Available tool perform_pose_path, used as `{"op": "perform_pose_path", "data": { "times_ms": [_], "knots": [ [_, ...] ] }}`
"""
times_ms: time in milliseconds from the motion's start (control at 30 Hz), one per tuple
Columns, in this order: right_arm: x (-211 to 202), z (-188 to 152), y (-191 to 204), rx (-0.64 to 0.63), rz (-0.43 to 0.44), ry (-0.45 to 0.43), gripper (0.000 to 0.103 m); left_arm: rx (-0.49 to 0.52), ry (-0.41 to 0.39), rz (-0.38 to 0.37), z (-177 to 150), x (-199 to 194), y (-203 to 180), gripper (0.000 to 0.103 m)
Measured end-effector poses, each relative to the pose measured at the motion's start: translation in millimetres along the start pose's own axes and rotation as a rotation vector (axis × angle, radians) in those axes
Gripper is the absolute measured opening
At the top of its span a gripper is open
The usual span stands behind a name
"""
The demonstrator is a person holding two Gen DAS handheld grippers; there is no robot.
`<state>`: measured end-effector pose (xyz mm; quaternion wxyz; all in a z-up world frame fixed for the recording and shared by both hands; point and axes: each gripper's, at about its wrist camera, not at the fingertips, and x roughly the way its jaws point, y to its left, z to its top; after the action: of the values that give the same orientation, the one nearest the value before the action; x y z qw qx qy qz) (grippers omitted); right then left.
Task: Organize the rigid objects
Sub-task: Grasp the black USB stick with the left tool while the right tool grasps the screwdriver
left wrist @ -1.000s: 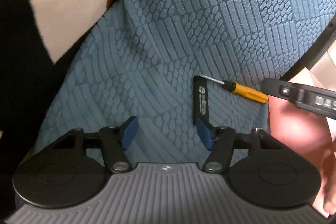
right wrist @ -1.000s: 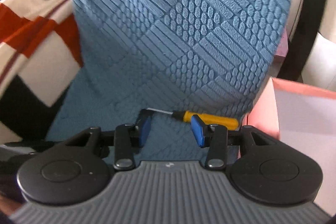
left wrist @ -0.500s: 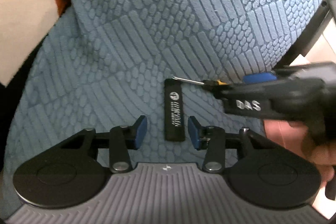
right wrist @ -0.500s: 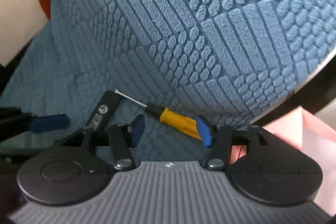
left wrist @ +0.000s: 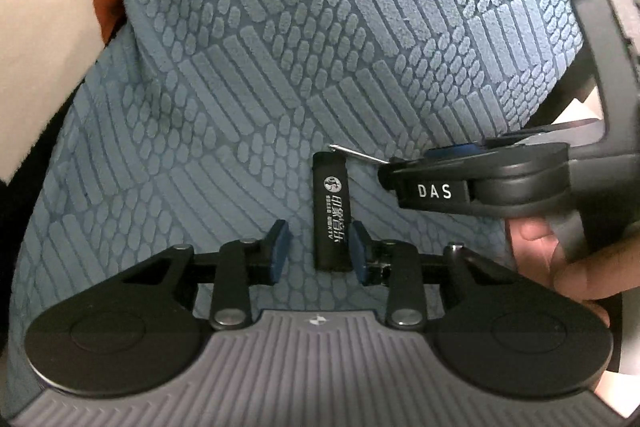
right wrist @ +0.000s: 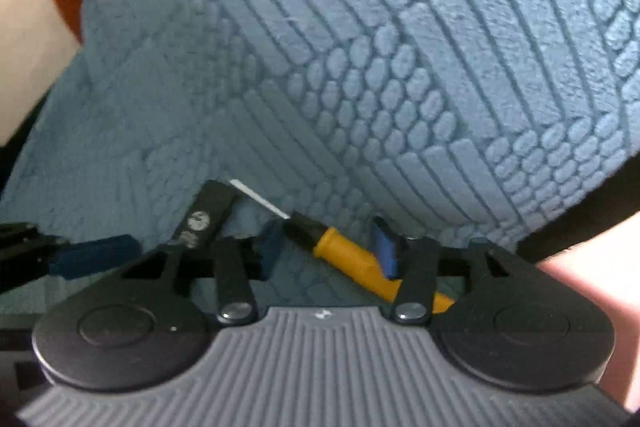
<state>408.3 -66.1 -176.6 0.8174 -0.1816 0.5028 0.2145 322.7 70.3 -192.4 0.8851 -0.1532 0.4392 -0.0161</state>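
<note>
A black lighter (left wrist: pixel 332 211) with white print lies on the blue textured cushion (left wrist: pixel 280 47). My left gripper (left wrist: pixel 319 249) straddles its near end with closing jaws: the right pad is against the lighter, while a gap remains at the left pad. A yellow-handled screwdriver (right wrist: pixel 352 263) lies just right of the lighter (right wrist: pixel 204 215), its thin shaft (left wrist: pixel 356 157) pointing at the lighter's far end. My right gripper (right wrist: pixel 328 247) is low over the handle, which sits between its closing pads without being clearly squeezed. One of the left gripper's blue fingers (right wrist: pixel 92 259) shows at the left edge.
The right gripper's black housing (left wrist: pixel 480 183) and a person's hand (left wrist: pixel 560 259) crowd the right side. A red, cream and black blanket (left wrist: pixel 48 27) lies to the left. A pink box (right wrist: pixel 592 279) and a dark chair frame (right wrist: pixel 580 223) stand at the right.
The left gripper slid over until the lighter stood between its jaws, which narrowed. The right gripper came down close over the screwdriver, and its jaws widened and then narrowed around the handle.
</note>
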Motion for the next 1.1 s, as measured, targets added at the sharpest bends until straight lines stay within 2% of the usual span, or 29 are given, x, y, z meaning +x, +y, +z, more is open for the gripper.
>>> {"op": "perform_pose_path", "data": {
  "times_ms": [200,333,533,667,733,767,900,967,1000,1100],
  "knots": [
    [-4.6,-5.2,27.8,-0.079,-0.025,-0.014,0.031,-0.015,0.004,-0.002,0.2,-2.1,2.7,0.04],
    [-23.6,-3.2,31.6,-0.005,0.019,-0.069,0.03,-0.001,-0.013,0.014,-3.1,-2.4,-1.0,0.04],
    [-50.9,-0.2,23.7,0.131,0.089,-0.171,0.03,0.094,-0.059,0.072,-13.0,2.0,-21.9,0.04],
    [-57.6,-3.4,25.2,0.158,0.107,-0.205,0.029,0.186,-0.104,0.114,-19.5,11.5,-41.6,0.039],
    [-56.5,-5.1,21.1,0.159,0.105,-0.208,0.029,0.257,-0.121,0.159,-22.5,17.0,-54.6,0.036],
    [-56.2,-5.0,15.5,0.16,0.106,-0.209,0.029,0.268,-0.12,0.158,-21.0,18.1,-56.0,0.029],
    [-56.1,-2.2,-5.0,0.165,0.106,-0.218,0.029,0.241,-0.086,0.15,-14.7,17.3,-53.2,0.028],
    [-56.8,-1.5,-8.1,0.158,0.099,-0.22,0.028,0.2,-0.068,0.136,-11.3,13.0,-44.9,0.027],
    [-59.5,-2.9,-7.5,0.152,0.092,-0.223,0.023,0.181,-0.06,0.126,-10.1,10.9,-41.0,0.027],
    [-72.6,2.5,-11.1,0.139,0.074,-0.239,0.023,0.102,-0.031,0.089,-5.2,4.9,-27.5,0.027]
  ]
}}
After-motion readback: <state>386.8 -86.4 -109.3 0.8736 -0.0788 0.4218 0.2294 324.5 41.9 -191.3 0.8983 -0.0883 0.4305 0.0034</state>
